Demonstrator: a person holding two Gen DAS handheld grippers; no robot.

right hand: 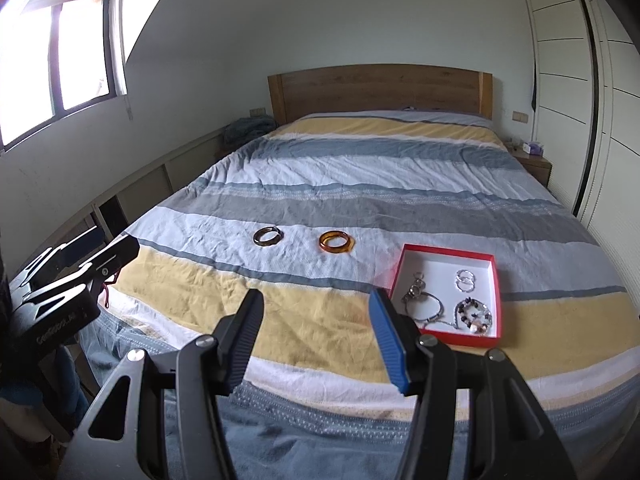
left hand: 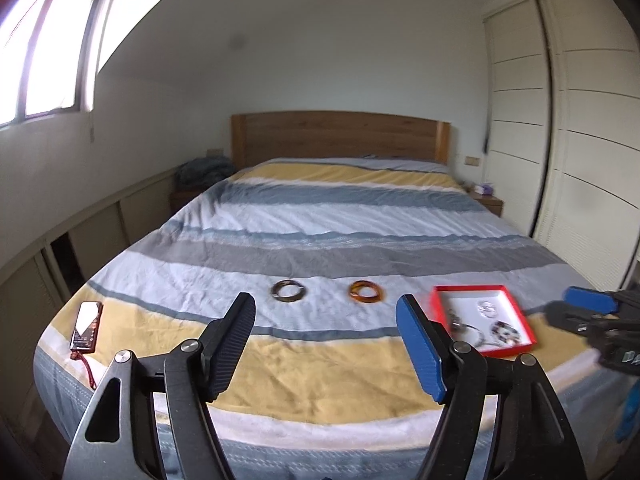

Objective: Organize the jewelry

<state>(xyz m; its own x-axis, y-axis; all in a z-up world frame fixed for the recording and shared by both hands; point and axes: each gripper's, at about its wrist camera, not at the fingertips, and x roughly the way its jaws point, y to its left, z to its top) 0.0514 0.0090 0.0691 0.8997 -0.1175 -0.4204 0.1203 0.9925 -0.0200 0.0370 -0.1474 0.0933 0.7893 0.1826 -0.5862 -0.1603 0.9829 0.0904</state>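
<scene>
A dark brown bangle (left hand: pixel 289 291) (right hand: pixel 268 236) and an amber bangle (left hand: pixel 367 292) (right hand: pixel 336 241) lie side by side on the striped bedspread. To their right stands a red box (left hand: pixel 520 312) (right hand: pixel 496 268) with a white inside, holding silver rings (right hand: pixel 465 279), a chain bracelet (right hand: pixel 424 300) and a beaded bracelet (right hand: pixel 476 312). My left gripper (left hand: pixel 326 312) is open and empty, short of the bangles. My right gripper (right hand: pixel 316 306) is open and empty, just left of the box. The right gripper shows at the right edge of the left wrist view (left hand: pixel 600 316).
A phone (left hand: pixel 86 325) with a red cord lies at the bed's front left corner. The bed (right hand: pixel 360 168) has a wooden headboard (right hand: pixel 380 88). A nightstand (right hand: pixel 534 162) and a wardrobe (right hand: pixel 580 100) stand at the right, low cabinets along the left wall.
</scene>
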